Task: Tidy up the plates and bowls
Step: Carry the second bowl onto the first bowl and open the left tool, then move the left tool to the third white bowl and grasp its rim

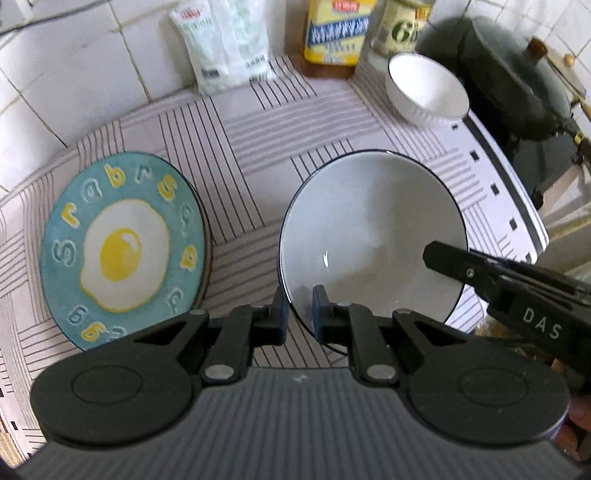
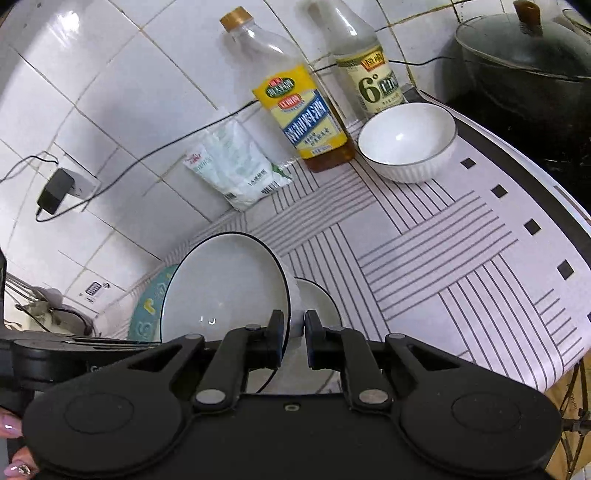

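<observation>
White wall tiles (image 1: pixel 74 74) back a counter under a striped cloth (image 1: pixel 258 129). From the left wrist, the left gripper (image 1: pixel 299 310) points steeply down with its jaws clamped on the near rim of a white plate (image 1: pixel 369 229) edged in black, which it shares with the right gripper (image 1: pixel 443 260), reaching in from the right onto the plate's right rim. Left of it an egg plate (image 1: pixel 122 251), blue with a fried egg and raised letters, lies on the cloth, apart from the white plate. Far right stands a ribbed bowl (image 1: pixel 424 90), empty, near a yellow bottle (image 1: pixel 338 33), a second bottle (image 1: pixel 400 29) and a white bag (image 1: pixel 225 44) against the wall. A dark lidded pot (image 1: pixel 517 85) sits beyond the cloth's right edge.

From the right wrist, the right gripper (image 2: pixel 294 338) is narrowed onto the white plate's (image 2: pixel 225 280) rim; the plate is tilted, its far edge up. The egg plate (image 2: pixel 147 314) peeks out behind it on the left. Another white dish (image 2: pixel 317 299) shows just right of the plate, mostly hidden. The ribbed bowl (image 2: pixel 406 144) stands far right beside the yellow bottle (image 2: pixel 303 114). A charger (image 2: pixel 55 192) hangs at a wall socket. Fingers (image 2: pixel 11 428) with painted nails show at the bottom left.
</observation>
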Tool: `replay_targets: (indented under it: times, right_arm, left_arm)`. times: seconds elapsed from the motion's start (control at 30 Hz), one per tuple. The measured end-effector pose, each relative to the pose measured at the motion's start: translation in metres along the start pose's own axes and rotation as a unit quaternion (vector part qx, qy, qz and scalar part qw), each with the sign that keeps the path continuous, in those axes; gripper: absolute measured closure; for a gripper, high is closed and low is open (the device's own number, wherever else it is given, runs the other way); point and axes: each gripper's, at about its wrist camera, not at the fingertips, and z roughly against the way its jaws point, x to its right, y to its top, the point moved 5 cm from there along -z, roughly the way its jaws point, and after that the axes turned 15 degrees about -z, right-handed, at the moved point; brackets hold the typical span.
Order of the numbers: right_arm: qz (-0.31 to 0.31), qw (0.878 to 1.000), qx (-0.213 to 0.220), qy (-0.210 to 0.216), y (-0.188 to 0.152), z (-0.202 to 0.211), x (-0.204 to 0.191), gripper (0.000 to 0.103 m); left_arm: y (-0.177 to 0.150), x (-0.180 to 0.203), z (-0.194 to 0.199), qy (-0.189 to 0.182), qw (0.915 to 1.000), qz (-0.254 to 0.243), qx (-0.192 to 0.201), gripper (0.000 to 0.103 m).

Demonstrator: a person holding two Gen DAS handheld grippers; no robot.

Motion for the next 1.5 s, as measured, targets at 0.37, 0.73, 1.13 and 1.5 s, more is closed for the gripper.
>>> replay_targets:
  times: [0.37, 0.73, 1.13, 1.5]
  right_arm:
    - [0.065, 0.998, 0.002, -0.024, -0.009, -0.009, 0.003, 0.086]
    - [0.231, 0.968, 0.006, -0.098, -0.022, -0.029, -0.013, 0.086]
    - [0.250, 0.963, 0.005, -0.095, -0.018, -0.031, -0.014, 0.082]
    - [0.258, 0.964, 0.053, -0.028, 0.021, 0.034, 0.019, 0.046]
  left_arm:
    - [0.000, 0.002, -0.023, -0.008, 0.9988, -0.013, -0.047, 0.088]
    - [0.008, 0.007, -0.038, -0.010, 0.9943, -0.034, -0.100, 0.084]
    - [0.012, 0.011, -0.041, -0.026, 0.9899, -0.032, -0.136, 0.075]
    - [0.029, 0.022, -0.009, 0.002, 0.9904, -0.015, -0.137, 0.066]
